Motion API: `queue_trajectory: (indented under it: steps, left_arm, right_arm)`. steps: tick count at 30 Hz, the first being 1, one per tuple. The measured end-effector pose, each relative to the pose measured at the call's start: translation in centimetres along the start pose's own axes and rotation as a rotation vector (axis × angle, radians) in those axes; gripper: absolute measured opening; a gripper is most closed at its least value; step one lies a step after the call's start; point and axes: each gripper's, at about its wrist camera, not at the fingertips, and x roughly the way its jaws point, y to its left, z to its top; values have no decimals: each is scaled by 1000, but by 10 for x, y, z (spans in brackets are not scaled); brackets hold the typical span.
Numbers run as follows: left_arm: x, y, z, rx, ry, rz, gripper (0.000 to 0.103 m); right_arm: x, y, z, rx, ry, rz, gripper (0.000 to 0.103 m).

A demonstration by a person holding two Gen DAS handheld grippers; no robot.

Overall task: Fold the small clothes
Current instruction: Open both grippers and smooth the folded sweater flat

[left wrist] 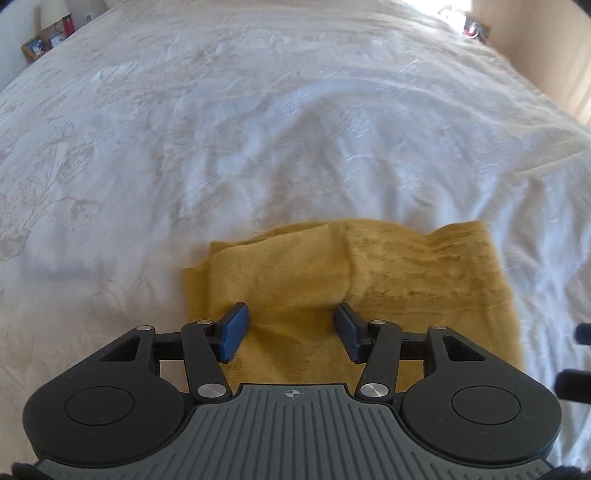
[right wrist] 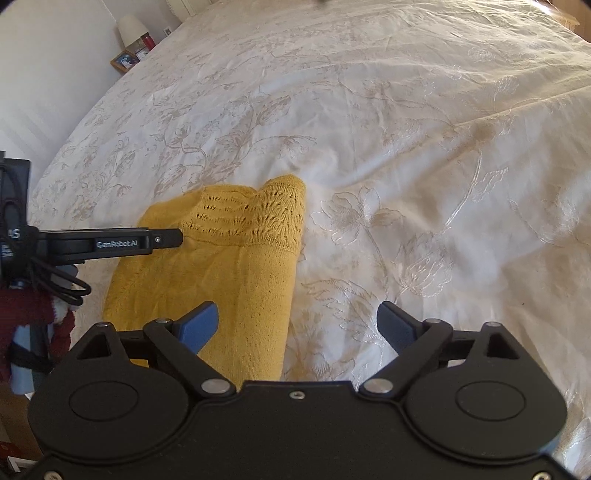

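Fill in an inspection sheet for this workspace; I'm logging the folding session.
Surface: white bedspread with beige embroidered flowers, wrinkled.
Job's things: mustard-yellow knitted garment, partly folded, lace-knit band at far end.
Clutter: nothing seen on the bed.
Grippers: left tongs open over the garment; right tongs open, straddling its right edge.
Cables: black cable loops hanging off the left tool.
Surroundings: white lamp, wooden picture frame, red bottle on the bedside.
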Motion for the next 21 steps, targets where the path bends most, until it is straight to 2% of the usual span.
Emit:
queue_trajectory:
  steps: [1, 3, 7, 10, 14, 16, 21]
  left_arm:
    - [4, 8, -3, -18, 13, 7, 52]
    - [5, 24, -11, -69, 19, 5, 59]
    - [1, 45, -22, -166, 21, -43, 65]
    - [1, 44, -23, -167, 23, -41, 66]
    - [6, 46, -20, -193, 32, -48, 71]
    - [10, 48, -19, -185, 33, -51, 74]
    - [14, 51, -16, -178, 43, -58, 79]
  right_arm:
    - [1, 1, 3, -10, -3, -1, 94]
    - [4, 4, 11, -31, -12, -1, 94]
    - [23, 9, 29, -61, -9, 14, 95]
    - [47, 9, 43, -81, 5, -9, 95]
    - [90, -3, 59, -67, 74, -97, 96]
    - [107, -12, 65, -52, 102, -126, 102]
    - [117, -19, 69, -59, 111, -110, 102]
